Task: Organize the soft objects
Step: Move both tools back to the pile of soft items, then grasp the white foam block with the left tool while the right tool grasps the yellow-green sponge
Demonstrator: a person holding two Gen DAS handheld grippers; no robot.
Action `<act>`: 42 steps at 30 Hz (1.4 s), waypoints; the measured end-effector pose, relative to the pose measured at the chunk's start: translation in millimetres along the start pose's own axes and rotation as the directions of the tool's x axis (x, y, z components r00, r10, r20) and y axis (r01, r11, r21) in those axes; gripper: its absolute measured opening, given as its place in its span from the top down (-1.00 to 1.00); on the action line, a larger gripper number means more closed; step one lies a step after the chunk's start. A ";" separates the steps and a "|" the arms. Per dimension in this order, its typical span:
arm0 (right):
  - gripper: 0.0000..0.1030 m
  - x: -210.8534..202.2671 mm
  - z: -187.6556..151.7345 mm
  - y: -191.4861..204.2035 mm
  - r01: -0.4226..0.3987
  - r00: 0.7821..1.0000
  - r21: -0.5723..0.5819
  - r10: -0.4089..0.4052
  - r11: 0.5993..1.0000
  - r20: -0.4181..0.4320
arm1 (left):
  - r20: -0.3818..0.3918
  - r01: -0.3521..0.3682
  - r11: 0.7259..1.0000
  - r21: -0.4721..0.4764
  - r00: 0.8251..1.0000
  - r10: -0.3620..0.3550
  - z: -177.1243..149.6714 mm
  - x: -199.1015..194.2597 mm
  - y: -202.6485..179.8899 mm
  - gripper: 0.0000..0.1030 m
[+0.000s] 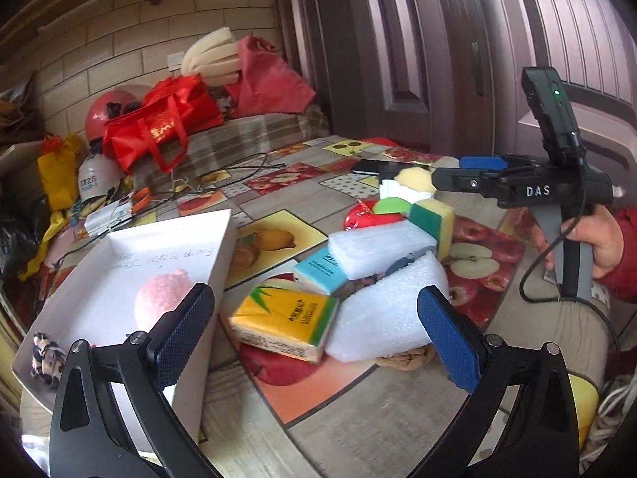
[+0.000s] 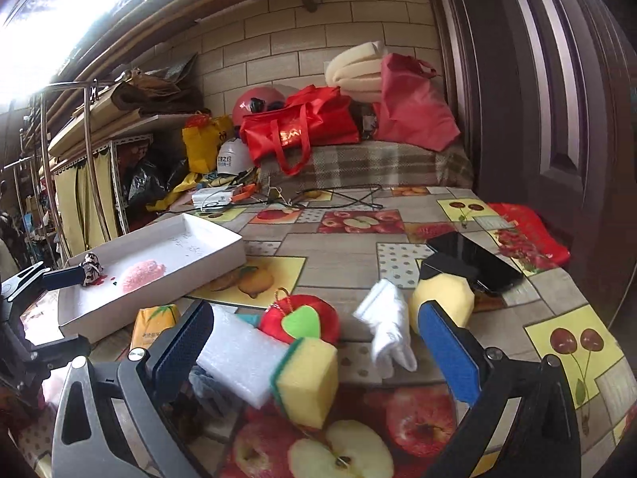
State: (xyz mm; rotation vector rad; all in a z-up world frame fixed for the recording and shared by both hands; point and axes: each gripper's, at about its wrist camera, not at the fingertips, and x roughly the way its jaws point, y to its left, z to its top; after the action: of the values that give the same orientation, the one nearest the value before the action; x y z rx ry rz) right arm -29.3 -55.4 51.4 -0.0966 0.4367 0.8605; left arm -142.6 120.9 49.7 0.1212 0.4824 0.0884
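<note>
A white box (image 1: 171, 231) (image 2: 223, 247) holds a pink puff (image 1: 161, 298) (image 2: 143, 275) and a patterned scrunchie (image 1: 45, 352) (image 2: 92, 263). My left gripper (image 1: 314, 328) is open and empty over the box's near corner and a yellow tissue pack (image 1: 284, 324). Beside the pack lie a teal tissue pack (image 1: 320, 271) and white foam blocks (image 1: 382, 310). My right gripper (image 2: 314, 342) is open and empty above a yellow-green sponge (image 2: 306, 380), a white foam block (image 2: 239, 352), a red plush apple (image 2: 302, 318), a white glove (image 2: 388, 324) and a yellow sponge ball (image 2: 444, 298).
A black phone (image 2: 473, 259) lies on the fruit-print tablecloth (image 2: 338, 255) at the right. Cables (image 2: 342, 197), red bags (image 2: 302, 127) and a helmet (image 2: 258, 105) crowd the far end. A dark door (image 2: 537, 79) stands at the right.
</note>
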 end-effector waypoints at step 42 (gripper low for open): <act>0.48 24.3 -15.4 -36.8 -0.136 0.959 0.195 0.178 0.971 -0.220 | -0.212 0.095 0.988 0.123 0.975 -0.067 -7.9 18.6 -9.7 -0.54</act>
State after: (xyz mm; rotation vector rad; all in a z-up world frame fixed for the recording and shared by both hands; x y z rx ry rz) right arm 7.0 -66.1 24.1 0.0017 0.7514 0.9673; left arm -129.4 114.1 32.9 0.2240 0.7016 -0.0118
